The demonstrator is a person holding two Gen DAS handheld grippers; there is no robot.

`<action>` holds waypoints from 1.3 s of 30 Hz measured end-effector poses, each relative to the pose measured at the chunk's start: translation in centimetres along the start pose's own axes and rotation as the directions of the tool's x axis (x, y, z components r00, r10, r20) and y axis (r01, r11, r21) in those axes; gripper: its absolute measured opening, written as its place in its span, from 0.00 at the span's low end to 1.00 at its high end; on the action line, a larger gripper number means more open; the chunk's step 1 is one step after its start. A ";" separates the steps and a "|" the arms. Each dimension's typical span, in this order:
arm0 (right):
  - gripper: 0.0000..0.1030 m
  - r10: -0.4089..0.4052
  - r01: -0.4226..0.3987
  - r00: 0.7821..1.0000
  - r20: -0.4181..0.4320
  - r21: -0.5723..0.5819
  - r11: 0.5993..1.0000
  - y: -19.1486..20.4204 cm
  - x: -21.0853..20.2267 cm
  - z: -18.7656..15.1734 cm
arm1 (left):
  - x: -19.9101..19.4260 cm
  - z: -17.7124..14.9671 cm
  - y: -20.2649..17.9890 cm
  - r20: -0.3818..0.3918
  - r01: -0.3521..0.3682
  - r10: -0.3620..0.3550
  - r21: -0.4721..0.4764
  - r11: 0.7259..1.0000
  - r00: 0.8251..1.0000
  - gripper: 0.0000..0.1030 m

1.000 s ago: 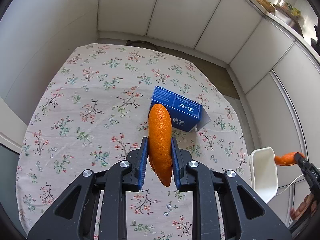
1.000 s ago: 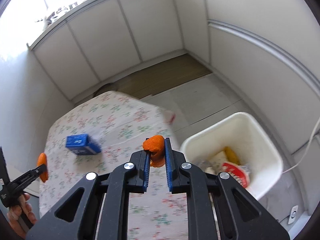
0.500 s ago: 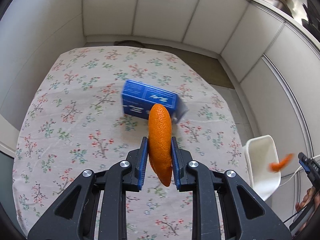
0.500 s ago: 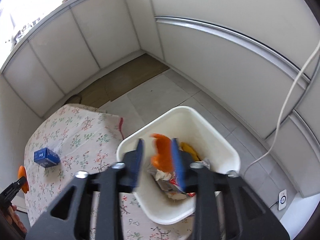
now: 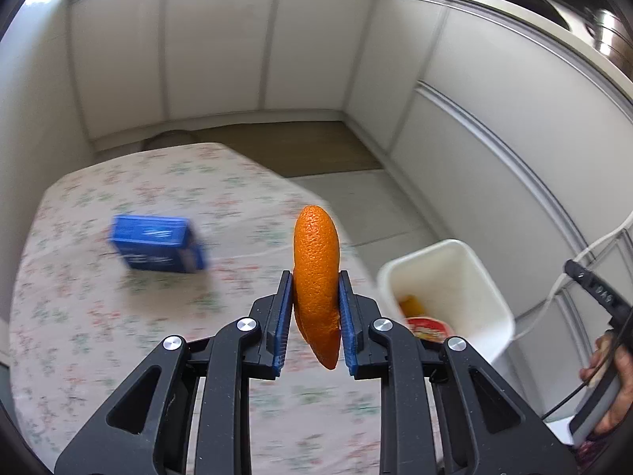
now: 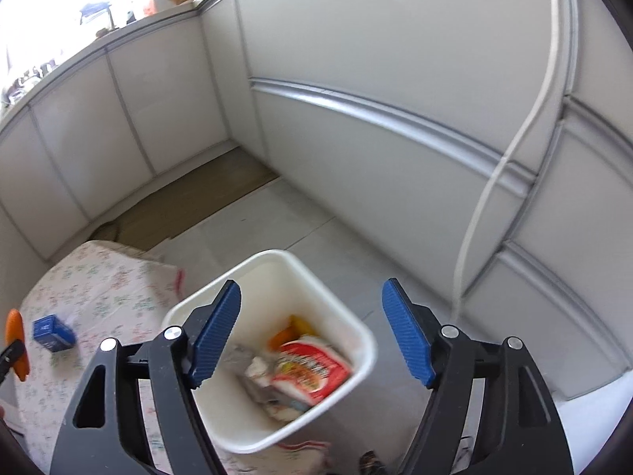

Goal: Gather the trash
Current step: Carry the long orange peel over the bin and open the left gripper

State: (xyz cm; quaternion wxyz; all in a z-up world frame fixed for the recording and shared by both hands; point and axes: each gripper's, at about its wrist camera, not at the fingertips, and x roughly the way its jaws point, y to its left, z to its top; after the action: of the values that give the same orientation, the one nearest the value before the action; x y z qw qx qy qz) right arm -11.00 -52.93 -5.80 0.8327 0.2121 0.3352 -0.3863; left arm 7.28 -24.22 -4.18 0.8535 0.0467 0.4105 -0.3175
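My left gripper (image 5: 315, 312) is shut on a large piece of orange peel (image 5: 316, 273), held above the right edge of the floral table (image 5: 118, 316). A blue carton (image 5: 156, 248) lies on the table to its left. The white trash bin (image 5: 486, 277) stands on the floor to the right of the table. My right gripper (image 6: 312, 328) is open and empty above the bin (image 6: 356, 320), which holds a red wrapper (image 6: 310, 368), orange peel pieces (image 6: 283, 334) and other scraps. The left gripper's peel (image 6: 16, 340) and the blue carton (image 6: 51, 332) show at the left edge of the right wrist view.
White cabinet panels (image 5: 494, 150) enclose the area. A white cable (image 6: 490, 190) hangs along the panels right of the bin. Tiled floor (image 6: 269, 225) lies between table and panels. A hand (image 5: 609, 388) holds the right gripper's handle at the far right.
My right gripper opened over the bin and let go of its small peel piece, which now lies in the bin. My left gripper swung right toward the bin, still holding its peel.
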 end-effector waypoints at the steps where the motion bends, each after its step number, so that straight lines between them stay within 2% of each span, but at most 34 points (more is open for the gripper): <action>1: 0.70 -0.018 0.018 1.000 0.007 0.000 1.000 -0.4 -0.1 0.0 | 0.3 0.1 -1.0 -0.004 0.018 -0.018 0.008 1.000 1.000 0.21; 6: 0.76 -0.081 0.080 0.997 0.014 0.026 0.996 -3.1 -0.3 0.0 | 1.2 0.8 -7.4 0.004 0.080 -0.081 0.096 0.992 0.997 0.21; 9: 0.76 -0.100 0.100 0.995 -0.006 0.043 0.994 -4.7 0.1 0.0 | 1.9 1.3 -11.0 0.007 0.112 -0.115 0.149 0.982 0.993 0.21; 17: 0.79 -0.123 0.125 0.992 -0.028 0.119 0.985 -8.1 0.6 -0.1 | 4.4 2.3 -16.2 -0.031 0.149 -0.146 0.217 0.965 0.989 0.24; 19: 0.80 -0.125 0.127 0.992 -0.026 0.120 0.985 -8.2 0.4 -0.2 | 5.0 2.3 -16.9 -0.045 0.154 -0.148 0.230 0.961 0.988 0.32; 22: 0.81 -0.122 0.124 0.992 -0.024 0.120 0.985 -8.1 0.4 -0.1 | 5.5 2.2 -17.5 -0.051 0.152 -0.144 0.241 0.959 0.988 0.46; 23: 0.81 -0.120 0.121 0.993 -0.022 0.120 0.985 -8.0 0.3 -0.1 | 5.4 2.1 -17.6 -0.050 0.148 -0.140 0.246 0.958 0.989 0.47; 29: 0.81 -0.098 0.099 0.995 -0.015 0.099 0.990 -6.7 0.1 0.0 | 4.8 1.7 -16.7 -0.012 0.065 -0.064 0.274 0.960 0.998 0.64; 31: 0.81 -0.094 0.095 0.996 -0.010 0.086 0.992 -6.0 0.0 0.0 | 4.5 1.7 -15.8 0.009 0.028 -0.031 0.269 0.963 0.999 0.76; 35: 0.81 -0.077 0.077 0.997 -0.002 0.060 0.995 -4.3 -0.2 0.1 | 3.7 1.4 -13.7 0.053 -0.045 0.032 0.262 0.964 0.998 0.85; 39: 0.81 -0.054 0.054 0.999 0.007 0.007 0.999 -1.5 -0.4 0.1 | 3.7 0.9 -10.8 0.041 -0.096 0.089 0.241 0.966 0.995 0.89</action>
State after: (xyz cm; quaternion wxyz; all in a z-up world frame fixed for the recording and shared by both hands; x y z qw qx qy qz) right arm -12.35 -53.71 -5.64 0.8225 0.2046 0.3364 -0.4104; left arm 3.32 -34.96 -4.28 0.8614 0.1648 0.3532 -0.3257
